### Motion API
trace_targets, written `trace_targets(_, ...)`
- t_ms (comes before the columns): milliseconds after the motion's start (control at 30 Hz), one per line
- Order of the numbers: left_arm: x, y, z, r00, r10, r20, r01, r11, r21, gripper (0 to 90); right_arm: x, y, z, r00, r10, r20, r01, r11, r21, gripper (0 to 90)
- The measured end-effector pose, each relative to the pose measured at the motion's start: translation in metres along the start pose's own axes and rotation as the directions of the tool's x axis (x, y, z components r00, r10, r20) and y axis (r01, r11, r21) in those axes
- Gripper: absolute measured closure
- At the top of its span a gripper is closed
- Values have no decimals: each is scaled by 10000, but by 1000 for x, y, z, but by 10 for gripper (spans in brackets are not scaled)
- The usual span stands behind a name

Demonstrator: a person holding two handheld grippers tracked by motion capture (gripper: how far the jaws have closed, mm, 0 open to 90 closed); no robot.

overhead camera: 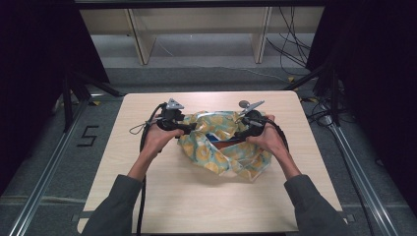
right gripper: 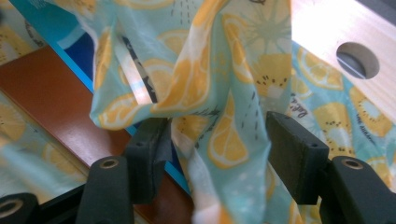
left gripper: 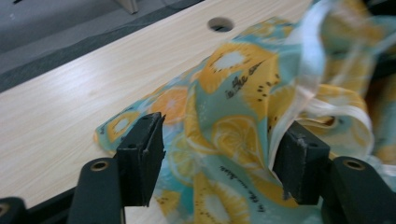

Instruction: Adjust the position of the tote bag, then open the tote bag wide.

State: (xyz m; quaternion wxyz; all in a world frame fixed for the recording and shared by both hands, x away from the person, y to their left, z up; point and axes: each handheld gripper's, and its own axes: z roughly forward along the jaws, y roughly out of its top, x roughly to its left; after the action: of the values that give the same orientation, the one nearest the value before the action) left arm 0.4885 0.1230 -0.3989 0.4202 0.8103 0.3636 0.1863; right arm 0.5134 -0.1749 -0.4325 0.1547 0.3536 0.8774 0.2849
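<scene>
With the lemon-print cloth heaped mid-table around a box, both the left gripper and right gripper gape unclenched astride cloth folds, likely about to pinch and lift.

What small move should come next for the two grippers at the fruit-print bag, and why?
Probably close the right gripper on the fold of fruit-print bag hanging between its open jaws. The left gripper is also open, with fabric lying between its jaws, so neither has a hold yet. A grip would be needed before the bag can be spread over the red-brown, blue-edged item inside.
</scene>
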Motion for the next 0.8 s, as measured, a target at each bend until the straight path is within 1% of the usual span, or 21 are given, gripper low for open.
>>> trace_targets(33, -4, 2, -5, 9995, 324, 21, -324, 9995, -62, 355, -1, -1, 4, 9999, -115, 89, 117, 9997, -198, 418)
trace_targets(67, -8, 4, -9, 9992, 382, 138, -381, 9993, -35, 355, -2, -1, 3, 9998, -167, 50, 167, 9998, 61, 421)
trace_targets(100, -13, 4, -11, 9987, 443, 245, -444, 9990, 48, 354, 0, -1, 4, 10000, 59, 30, -60, 9997, 230, 424)
trace_targets(133, -16, 5, -12, 9971, 695, 304, -702, 9973, 219, 347, -1, -1, 4, 10000, 51, 16, -52, 9995, 305, 426)
trace_targets(167, -20, 4, -11, 9963, 747, 435, -766, 9961, 428, 335, -1, -1, 5, 10000, 69, 23, -69, 9995, 318, 431)
trace_targets(200, -24, 1, -6, 9969, 628, 472, -656, 9960, 606, 323, -2, -1, 7, 9999, -143, 33, 142, 9996, 232, 439)
trace_targets(233, -26, 0, -2, 9962, 698, 519, -737, 9942, 781, 302, -1, -1, 8, 9999, -106, 18, 105, 9997, 214, 444)
trace_targets(300, -30, -5, 13, 9985, 491, 222, -513, 9927, 1088, 264, 0, 0, 8, 10000, -57, 19, 56, 9996, 289, 446)
trace_targets(333, -31, -6, 20, 9977, 661, 143, -673, 9904, 1208, 249, 2, 0, 9, 9999, 127, -9, -127, 9994, 308, 448)
trace_targets(400, -35, -8, 32, 9994, 288, 173, -307, 9919, 1234, 209, 3, 0, 9, 10000, 21, -33, -20, 9992, 411, 460)
trace_targets(433, -35, -8, 39, 9998, 120, 146, -138, 9914, 1298, 209, 3, 0, 9, 10000, 21, -33, -20, 9992, 411, 460)
trace_targets(467, -33, -9, 47, 9998, 132, 140, -148, 9922, 1241, 177, 1, 1, 10, 9999, -156, -26, 156, 9994, 315, 471)
trace_targets(500, -30, -9, 58, 9999, -52, 129, 34, 9907, 1357, 149, 1, 1, 11, 9998, -161, -75, 164, 9994, 310, 497)
trace_targets(533, -28, -10, 67, 9999, -41, -130, 60, 9888, 1493, 162, 0, 1, 12, 9997, -232, -18, 232, 9993, 287, 529)
trace_targets(567, -26, -11, 74, 9985, 32, -540, 52, 9881, 1537, 162, 2, 0, 11, 9999, 113, -106, -108, 9986, 514, 567)
trace_targets(600, -23, -13, 80, 9964, 281, -794, -140, 9848, 1733, 156, 5, 1, 10, 9997, 222, -51, -218, 9980, 594, 612)
trace_targets(633, -21, -14, 85, 9963, 276, -810, -129, 9841, 1769, 163, 2, 1, 11, 9991, -419, 11, 419, 9985, 366, 637)
trace_targets(667, -18, -15, 88, 9972, -63, -740, 179, 9874, 1575, 180, 2, 1, 11, 9985, -549, 0, 549, 9978, 381, 661)
trace_targets(733, -12, -16, 92, 9969, -525, -583, 598, 9894, 1323, 200, 0, 1, 11, 9988, -482, -33, 483, 9983, 338, 715)
trace_targets(767, -11, -17, 94, 9974, -555, -451, 608, 9901, 1268, 221, -1, 0, 12, 9992, -379, -112, 383, 9987, 350, 760)
trace_targets(800, -11, -17, 93, 9992, -276, -281, 309, 9919, 1232, 328, -1, -1, 11, 9994, -198, -271, 211, 9986, 494, 804)
